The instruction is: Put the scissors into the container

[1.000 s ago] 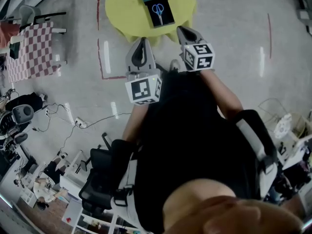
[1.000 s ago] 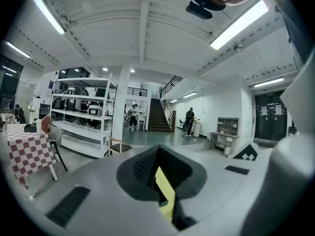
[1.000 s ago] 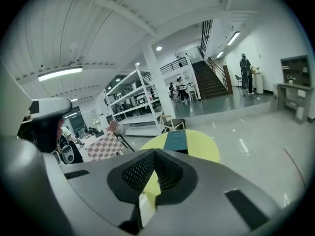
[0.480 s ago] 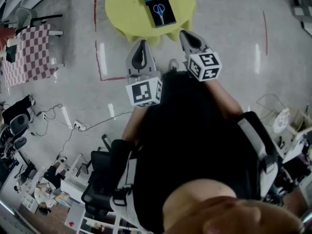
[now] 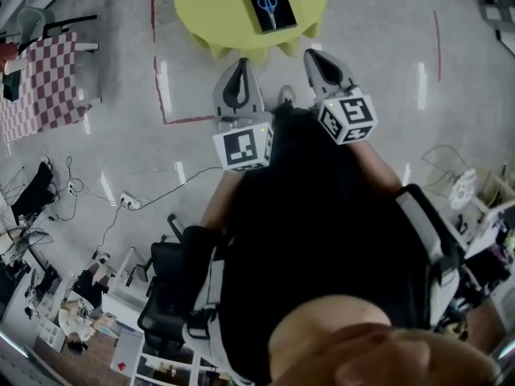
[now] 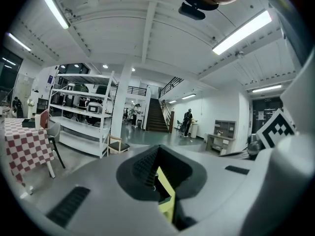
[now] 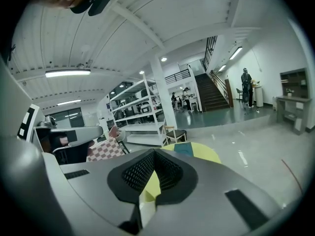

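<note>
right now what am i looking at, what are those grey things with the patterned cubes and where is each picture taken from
No robot: a person holds a gripper in each hand, the left gripper and the right gripper; the patterned cubes are part of them. The head view is from a camera on the person's head, looking down. The other two are from cameras on each gripper, looking along its jaws. Both are shut, holding nothing. Ahead, on a yellow table, blue scissors lie within a black container.
</note>
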Action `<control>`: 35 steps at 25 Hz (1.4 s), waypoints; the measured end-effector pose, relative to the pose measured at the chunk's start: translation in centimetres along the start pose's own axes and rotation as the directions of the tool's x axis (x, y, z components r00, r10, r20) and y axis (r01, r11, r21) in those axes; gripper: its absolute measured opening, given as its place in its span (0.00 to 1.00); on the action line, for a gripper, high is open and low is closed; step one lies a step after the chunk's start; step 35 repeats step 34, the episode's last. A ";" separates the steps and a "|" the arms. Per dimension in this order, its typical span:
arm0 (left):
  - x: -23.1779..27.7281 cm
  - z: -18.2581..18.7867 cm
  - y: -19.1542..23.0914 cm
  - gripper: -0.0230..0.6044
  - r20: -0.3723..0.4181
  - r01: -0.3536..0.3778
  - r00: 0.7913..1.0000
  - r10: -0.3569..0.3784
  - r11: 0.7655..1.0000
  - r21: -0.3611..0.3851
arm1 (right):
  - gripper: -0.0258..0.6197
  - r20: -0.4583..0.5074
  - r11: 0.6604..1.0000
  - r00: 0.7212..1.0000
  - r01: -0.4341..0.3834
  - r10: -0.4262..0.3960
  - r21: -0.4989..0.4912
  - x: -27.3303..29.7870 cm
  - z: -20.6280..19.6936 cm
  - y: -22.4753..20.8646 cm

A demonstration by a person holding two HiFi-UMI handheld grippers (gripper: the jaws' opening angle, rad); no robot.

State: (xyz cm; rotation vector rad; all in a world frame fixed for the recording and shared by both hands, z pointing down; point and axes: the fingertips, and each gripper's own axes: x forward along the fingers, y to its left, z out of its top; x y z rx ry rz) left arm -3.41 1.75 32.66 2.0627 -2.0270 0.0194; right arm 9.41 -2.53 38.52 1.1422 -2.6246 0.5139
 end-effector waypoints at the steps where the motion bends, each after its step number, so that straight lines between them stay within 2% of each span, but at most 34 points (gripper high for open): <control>1: -0.1 0.0 0.1 0.04 -0.002 0.004 1.000 -0.004 1.000 -0.001 | 0.04 0.002 1.000 1.000 -0.002 0.002 -0.007 -0.1 0.1 0.3; 9: -0.1 -0.3 0.2 0.04 0.010 0.029 1.000 -0.029 1.000 0.004 | 0.04 0.012 1.000 1.000 0.009 -0.009 -0.013 -0.2 0.0 0.6; 35: -0.7 -0.5 0.6 0.04 -0.004 0.034 0.999 -0.034 0.999 0.010 | 0.04 -0.003 1.000 1.000 -0.001 0.001 -0.008 -0.2 -0.4 2.0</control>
